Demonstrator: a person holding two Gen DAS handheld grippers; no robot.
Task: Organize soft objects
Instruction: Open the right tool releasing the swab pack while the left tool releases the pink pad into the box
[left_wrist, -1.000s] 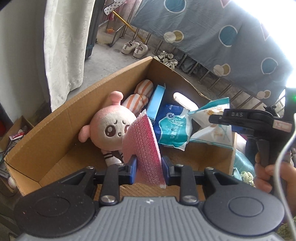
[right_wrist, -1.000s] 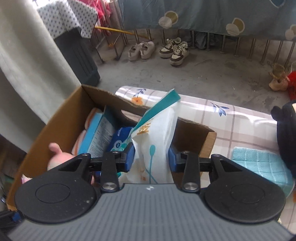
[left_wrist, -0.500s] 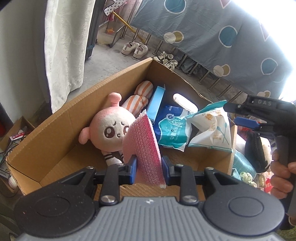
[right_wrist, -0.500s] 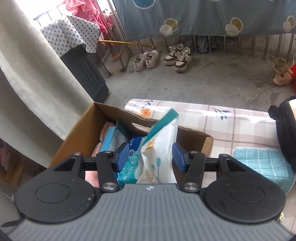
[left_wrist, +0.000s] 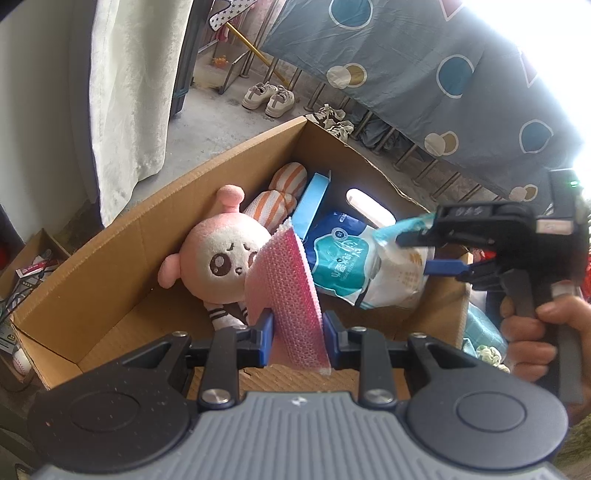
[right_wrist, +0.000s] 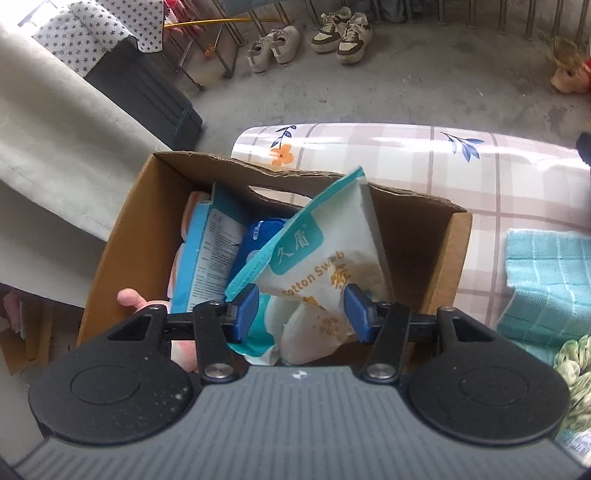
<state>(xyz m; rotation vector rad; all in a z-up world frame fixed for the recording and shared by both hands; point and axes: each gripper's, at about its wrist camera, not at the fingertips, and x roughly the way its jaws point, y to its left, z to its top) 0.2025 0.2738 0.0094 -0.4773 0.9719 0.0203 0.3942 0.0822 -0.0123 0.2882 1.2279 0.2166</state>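
An open cardboard box (left_wrist: 110, 251) holds a pink plush doll (left_wrist: 218, 258), an orange-striped soft toy (left_wrist: 280, 192), a light blue carton (left_wrist: 314, 199) and a blue wipes pack (left_wrist: 340, 254). My left gripper (left_wrist: 298, 332) hangs over the box's near end, shut on a pink bubbly cloth (left_wrist: 284, 280). A white and teal cotton swab bag (right_wrist: 325, 266) leans on the packs at the box's (right_wrist: 417, 236) table end. My right gripper (right_wrist: 301, 314) stands open around the bag's lower part, which rests in the box.
The box stands beside a table with a plaid, flowered cloth (right_wrist: 406, 155). A teal towel (right_wrist: 546, 280) and a green fluffy item (right_wrist: 572, 369) lie on it. A pale curtain (left_wrist: 129, 92) hangs at the left. Shoes (right_wrist: 273, 48) sit on the concrete floor.
The right gripper's jaws spread and let go of the cotton swab bag, which now lies in the box. That gripper drew back, then tilted down over the bag. The left gripper kept still.
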